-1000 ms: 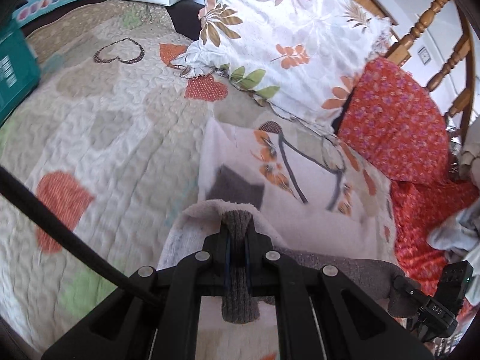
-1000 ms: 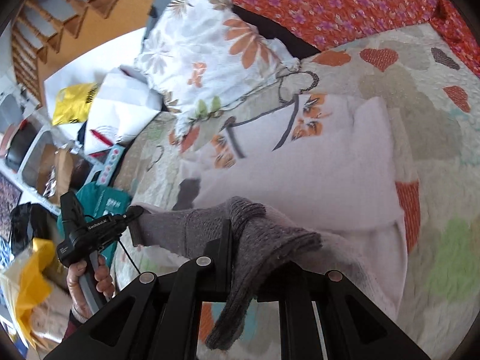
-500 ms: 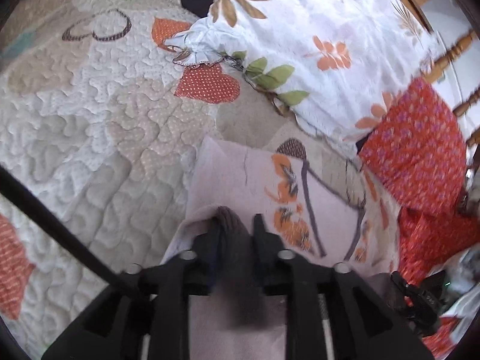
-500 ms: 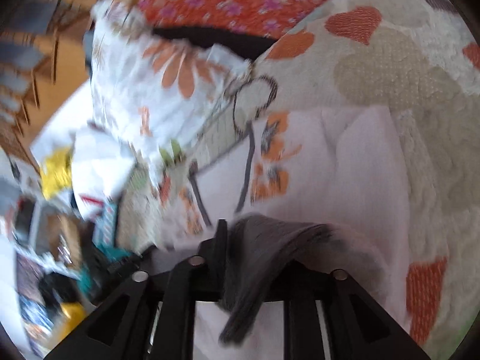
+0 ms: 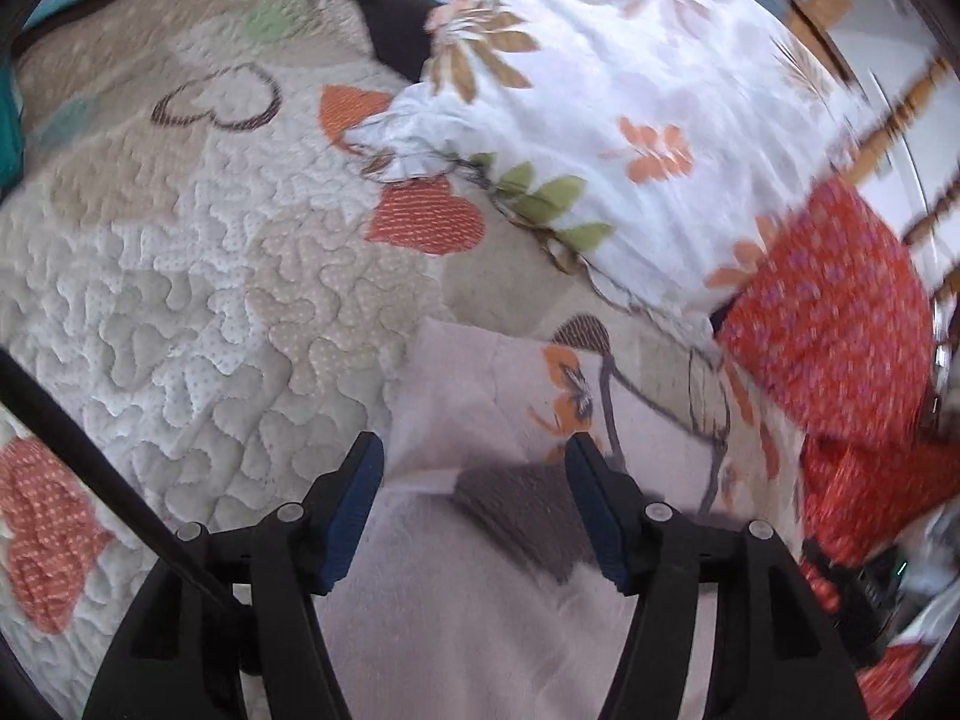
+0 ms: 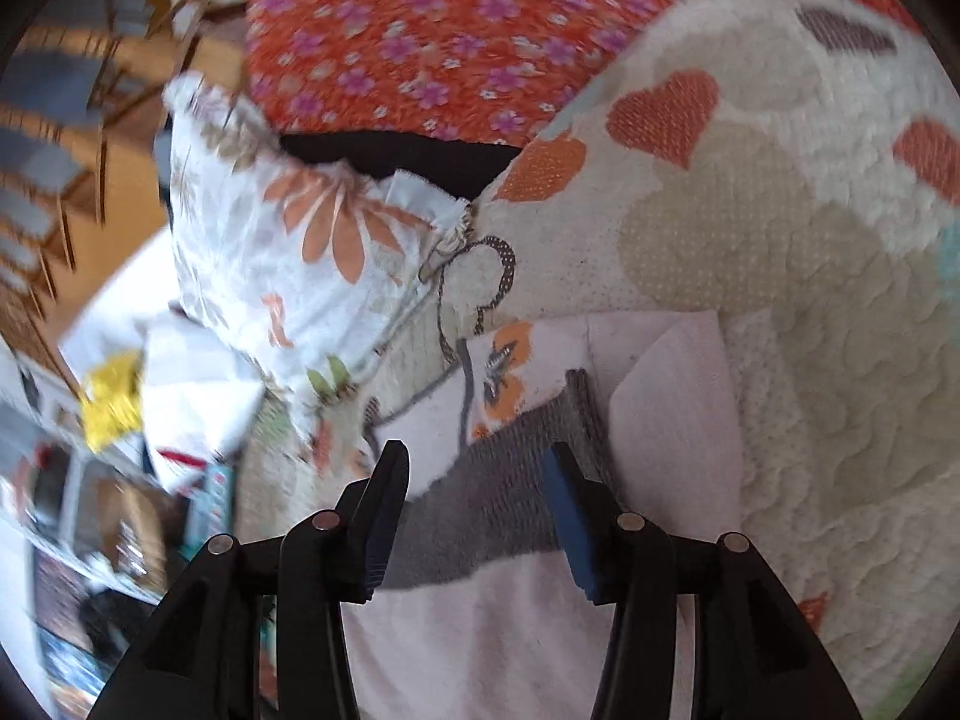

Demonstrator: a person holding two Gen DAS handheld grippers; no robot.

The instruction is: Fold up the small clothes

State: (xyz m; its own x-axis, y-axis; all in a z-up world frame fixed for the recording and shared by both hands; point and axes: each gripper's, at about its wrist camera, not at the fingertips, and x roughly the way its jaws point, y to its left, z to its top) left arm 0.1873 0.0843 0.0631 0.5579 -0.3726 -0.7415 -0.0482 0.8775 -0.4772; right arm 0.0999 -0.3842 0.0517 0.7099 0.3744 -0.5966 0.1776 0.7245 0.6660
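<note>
Garment [image 5: 516, 612]: pale pink, folded over on itself, grey ribbed hem [image 6: 510, 480] lying across the near part. It rests on the quilt [image 5: 198, 276], near side of the flowered pillow [image 5: 606, 120].

Left claw [image 5: 474, 504]: jaws have just been opening, now wide; grey hem lies between them, pads clear of it. Right claw [image 6: 474, 516]: the same, jaws just opened to a fair gap, hem below and between, not pinched.

Step in hand, as I judge it: letting go after laying the fold.

To do it well: lift both claws straight off so the pads don't drag the hem. Check that the edges line up; the far right corner looks a little skewed. Press flat before the next fold.
</note>
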